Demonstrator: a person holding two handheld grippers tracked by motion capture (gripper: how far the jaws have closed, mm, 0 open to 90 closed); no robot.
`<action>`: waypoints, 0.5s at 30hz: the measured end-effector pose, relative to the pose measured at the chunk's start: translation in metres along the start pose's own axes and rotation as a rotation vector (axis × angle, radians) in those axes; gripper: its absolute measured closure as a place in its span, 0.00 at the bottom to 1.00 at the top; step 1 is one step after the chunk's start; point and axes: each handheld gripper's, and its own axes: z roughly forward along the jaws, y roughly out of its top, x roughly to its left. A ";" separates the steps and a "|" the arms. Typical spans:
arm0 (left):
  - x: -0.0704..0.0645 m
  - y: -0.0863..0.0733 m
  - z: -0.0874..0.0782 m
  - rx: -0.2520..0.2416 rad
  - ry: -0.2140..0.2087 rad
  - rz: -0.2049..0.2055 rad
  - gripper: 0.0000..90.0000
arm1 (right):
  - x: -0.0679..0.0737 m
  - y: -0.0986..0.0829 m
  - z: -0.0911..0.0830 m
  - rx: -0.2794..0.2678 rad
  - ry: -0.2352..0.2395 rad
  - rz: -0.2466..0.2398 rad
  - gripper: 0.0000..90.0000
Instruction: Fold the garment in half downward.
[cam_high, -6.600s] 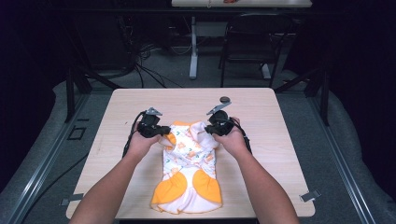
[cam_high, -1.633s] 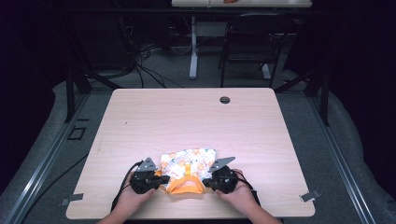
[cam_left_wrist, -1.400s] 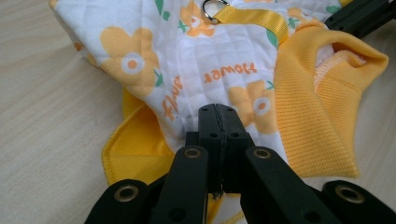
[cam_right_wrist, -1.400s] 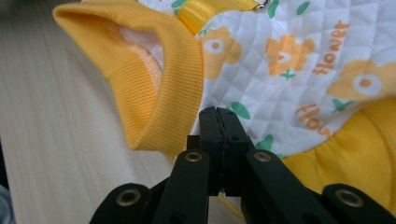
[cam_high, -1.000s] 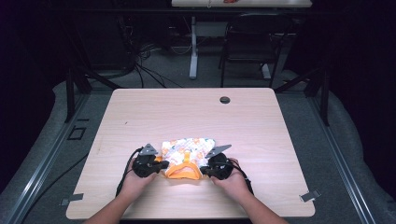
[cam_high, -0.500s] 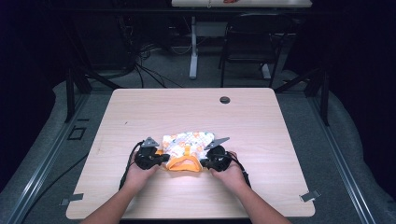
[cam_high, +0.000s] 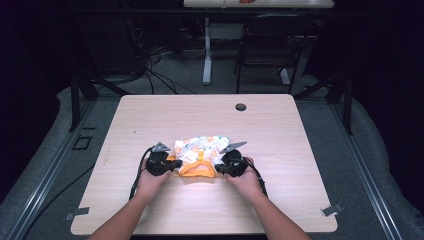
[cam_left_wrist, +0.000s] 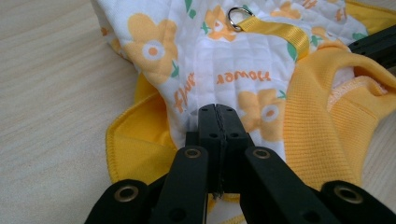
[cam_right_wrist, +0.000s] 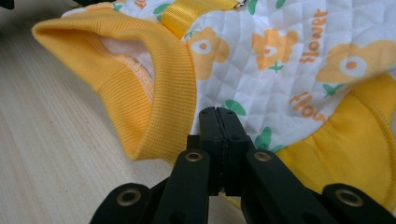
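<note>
A small quilted white garment (cam_high: 200, 150) with orange flowers and yellow ribbed trim lies folded over itself near the middle of the table. My left gripper (cam_high: 172, 163) is shut on its left edge; in the left gripper view the jaws pinch white flowered fabric (cam_left_wrist: 219, 84) just above the gripper (cam_left_wrist: 217, 112). My right gripper (cam_high: 216, 168) is shut on the right edge; the right gripper view has its tips (cam_right_wrist: 217, 114) clamped on fabric beside the yellow ribbed collar (cam_right_wrist: 163, 88). A yellow strap with a metal ring (cam_left_wrist: 239, 17) runs across the top layer.
The light wooden table (cam_high: 150, 120) has a dark round grommet (cam_high: 241, 107) near its far edge. Beyond the table stand a chair (cam_high: 265, 45) and a desk leg (cam_high: 207, 50) on grey carpet, with cables on the floor.
Both grippers have carried the garment's near end away from me and over the rest, folding it. The bundle now sits farther from the table's front edge.
</note>
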 end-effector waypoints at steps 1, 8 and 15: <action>0.000 0.000 0.000 0.000 0.000 0.000 1.00 | 0.000 0.000 0.000 0.000 0.000 0.000 1.00; 0.001 0.000 0.001 -0.010 0.000 -0.011 1.00 | -0.001 0.003 0.001 0.010 0.000 -0.009 1.00; 0.005 0.000 -0.002 -0.025 -0.044 -0.086 1.00 | 0.003 0.003 0.000 0.006 -0.021 -0.009 0.99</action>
